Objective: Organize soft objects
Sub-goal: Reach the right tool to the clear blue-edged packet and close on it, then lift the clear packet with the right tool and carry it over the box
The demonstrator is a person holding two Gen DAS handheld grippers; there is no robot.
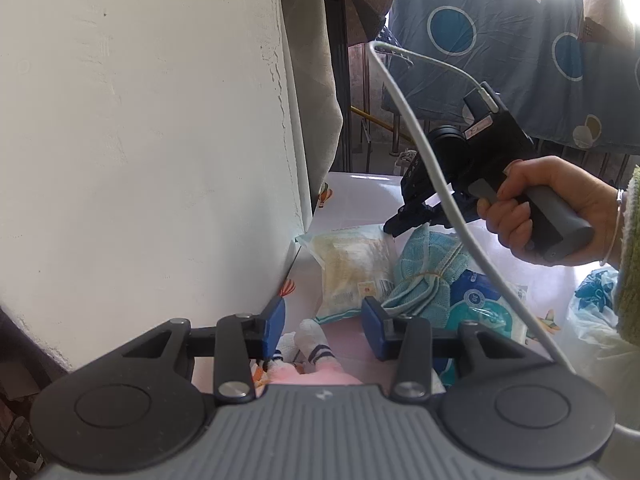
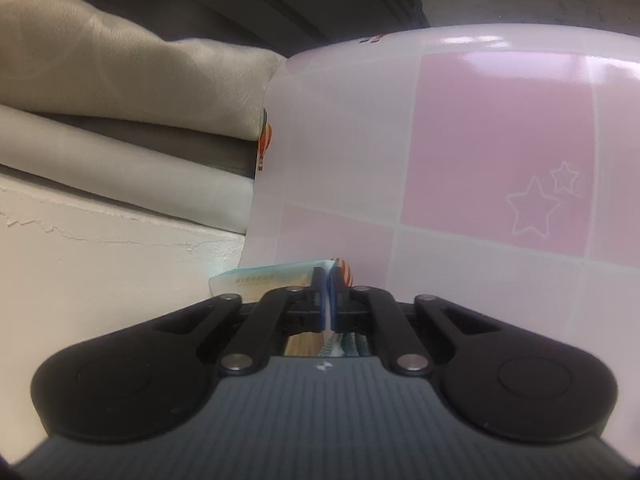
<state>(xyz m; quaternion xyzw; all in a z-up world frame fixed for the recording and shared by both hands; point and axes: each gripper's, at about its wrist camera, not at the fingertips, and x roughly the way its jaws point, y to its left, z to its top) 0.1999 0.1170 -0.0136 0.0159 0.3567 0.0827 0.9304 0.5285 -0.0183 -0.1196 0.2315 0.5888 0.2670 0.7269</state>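
Observation:
In the left wrist view a clear plastic packet with pale yellow contents (image 1: pixel 352 268) lies on the pink-and-white table (image 1: pixel 360 200) against the wall. Beside it lie a bundled light-blue knit cloth (image 1: pixel 430 270) and a blue-and-white soft pack (image 1: pixel 480 304). My right gripper (image 1: pixel 390 230) is shut on the packet's far corner. In the right wrist view its jaws (image 2: pixel 329 280) pinch the packet's edge (image 2: pixel 268 280). My left gripper (image 1: pixel 324 320) is open and empty, above a pink soft toy with white striped feet (image 1: pixel 316 350).
A white plastered wall (image 1: pixel 140 140) stands close on the left. A beige curtain (image 1: pixel 312 60) hangs behind it. A blue dotted sheet (image 1: pixel 520 40) hangs at the back. A blue-and-white plastic bag (image 1: pixel 596 300) sits at the right edge. The table's far edge (image 2: pixel 440 36) shows ahead.

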